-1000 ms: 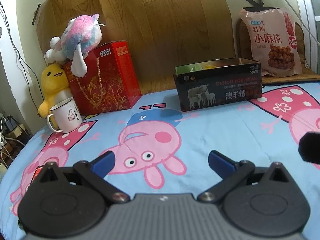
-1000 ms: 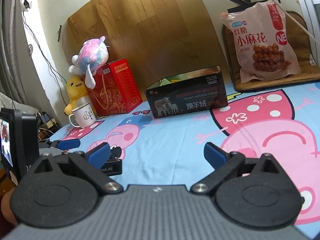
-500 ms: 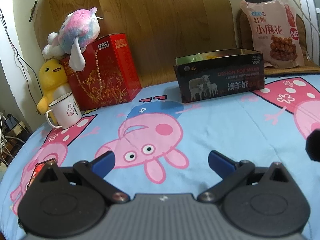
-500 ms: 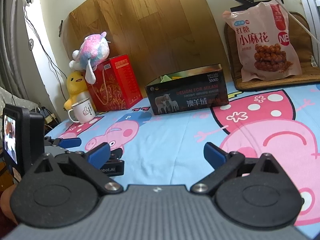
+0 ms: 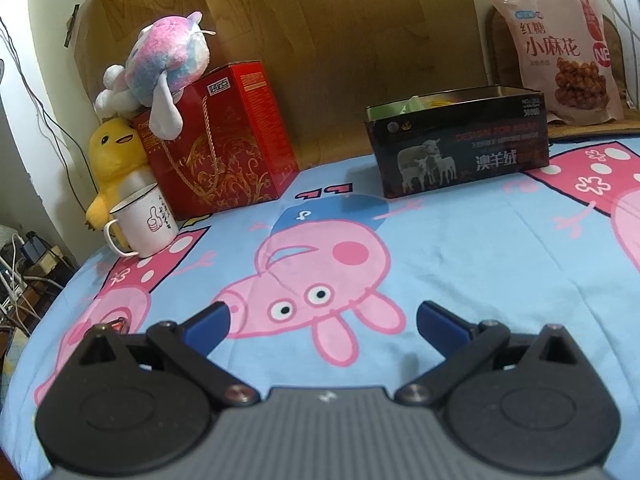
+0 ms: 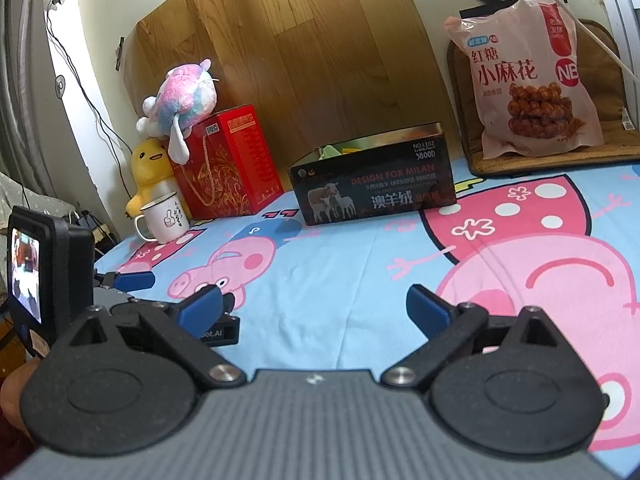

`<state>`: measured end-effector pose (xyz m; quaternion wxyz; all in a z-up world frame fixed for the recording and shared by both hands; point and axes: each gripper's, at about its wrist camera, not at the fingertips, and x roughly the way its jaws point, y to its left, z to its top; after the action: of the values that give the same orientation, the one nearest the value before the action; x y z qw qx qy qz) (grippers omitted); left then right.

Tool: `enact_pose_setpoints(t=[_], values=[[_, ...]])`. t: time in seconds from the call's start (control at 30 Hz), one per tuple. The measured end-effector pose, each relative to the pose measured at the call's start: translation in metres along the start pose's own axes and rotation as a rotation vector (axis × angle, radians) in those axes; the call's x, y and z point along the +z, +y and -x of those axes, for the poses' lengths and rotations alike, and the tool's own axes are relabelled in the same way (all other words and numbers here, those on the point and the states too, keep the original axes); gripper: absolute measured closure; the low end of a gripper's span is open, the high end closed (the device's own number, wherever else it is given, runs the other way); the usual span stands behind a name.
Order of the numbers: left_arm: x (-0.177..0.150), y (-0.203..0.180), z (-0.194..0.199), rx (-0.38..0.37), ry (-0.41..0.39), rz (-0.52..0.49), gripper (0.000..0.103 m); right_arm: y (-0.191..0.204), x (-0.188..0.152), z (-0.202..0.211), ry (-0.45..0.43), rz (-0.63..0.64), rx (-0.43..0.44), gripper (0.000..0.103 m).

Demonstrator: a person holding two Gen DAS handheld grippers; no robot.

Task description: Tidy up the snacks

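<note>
Both tongs, left tongs (image 5: 322, 320) and right tongs (image 6: 314, 306), gape wide and empty; reaching far for the leaning snack bag (image 6: 532, 80) could topple it or snag the white cable (image 6: 576, 20).

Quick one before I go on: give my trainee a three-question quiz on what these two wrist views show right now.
1. True or false: the left claw is holding a snack.
2. The pink snack bag stands: A) inside the black box, B) behind it to the right, on a brown mat, C) on the red box.
3. What sits on top of the red box?

Key: 1 false, both claws open and empty; 2 B; 3 the pink-and-blue plush toy.
</note>
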<state>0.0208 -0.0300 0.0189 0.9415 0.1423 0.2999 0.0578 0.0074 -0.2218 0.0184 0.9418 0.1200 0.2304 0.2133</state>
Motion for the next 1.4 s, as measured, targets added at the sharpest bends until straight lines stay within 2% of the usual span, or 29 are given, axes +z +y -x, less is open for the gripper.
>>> enact_pose_setpoints(t=[0.5,1.13,1.4], values=[[-0.0002,0.0010,-0.0029,0.016,0.006,-0.006,0.000,-0.0010,-0.0004,-0.0039,0.017,0.001,-0.004,0.005],[0.0001,0.0035,-0.0054,0.095,-0.024,-0.035,0.000,-0.0048,-0.0014,-0.0071,0.030,-0.006,-0.003,0.006],[-0.0006,0.0021,-0.0055,0.076,-0.016,-0.037,0.000,-0.0055,-0.0021,-0.0072,0.031,-0.006,0.000,0.006]])
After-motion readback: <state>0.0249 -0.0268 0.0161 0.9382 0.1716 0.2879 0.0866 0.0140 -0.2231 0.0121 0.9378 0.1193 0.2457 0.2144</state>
